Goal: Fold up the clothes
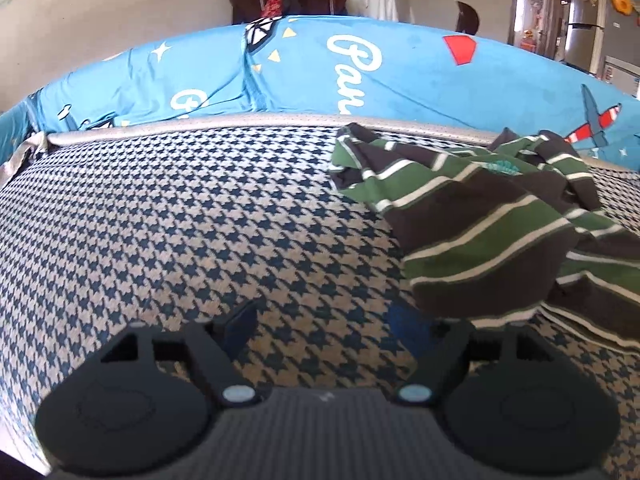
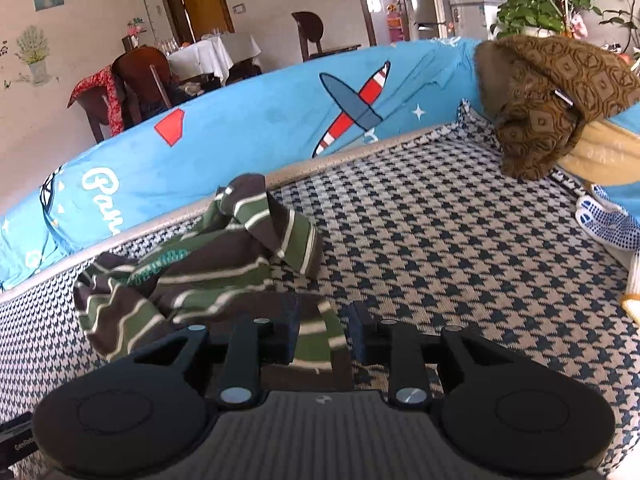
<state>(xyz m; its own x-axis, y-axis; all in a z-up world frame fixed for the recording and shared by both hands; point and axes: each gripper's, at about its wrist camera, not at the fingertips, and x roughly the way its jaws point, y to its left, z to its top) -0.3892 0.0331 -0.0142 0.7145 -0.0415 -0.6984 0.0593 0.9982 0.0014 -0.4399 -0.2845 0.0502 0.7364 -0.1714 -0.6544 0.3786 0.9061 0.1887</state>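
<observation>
Striped green-brown shirt [image 2: 208, 264] lies crumpled on the sofa seat [image 1: 200, 220]; left gripper [image 1: 320, 332] and right gripper [image 2: 322, 336] fingers spread, positioned for edge pickup.

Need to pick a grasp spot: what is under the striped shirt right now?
The striped shirt lies crumpled on the houndstooth cover, which shows all around it. Its folds hide whatever is directly beneath. One hem lies between the right gripper fingers, which are open.

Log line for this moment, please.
phase: reach | shirt: crumpled on mat | left gripper: open, empty | right gripper: open over shirt hem
</observation>
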